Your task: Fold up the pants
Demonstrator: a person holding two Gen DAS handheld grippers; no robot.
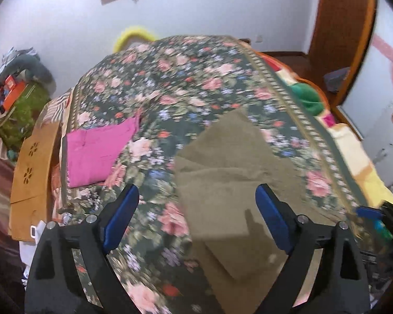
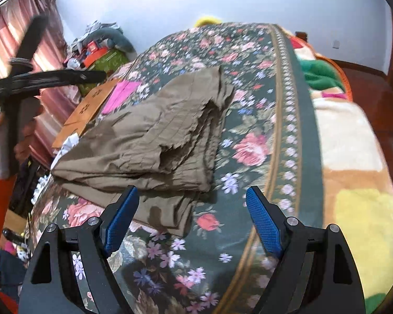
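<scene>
Olive-brown pants lie folded in several layers on the floral bedspread. In the left wrist view the pants lie right of centre, under and ahead of my left gripper, which is open and empty above them. My right gripper is open and empty, just in front of the near edge of the folded pants. The left gripper also shows in the right wrist view, held up in a hand at the left. The right gripper's tip shows at the right edge of the left wrist view.
A folded pink garment lies on the bed's left side beside a tan cardboard sheet. A colourful blanket with a green patch runs along the bed's right edge. Clutter piles at the far left by the wall.
</scene>
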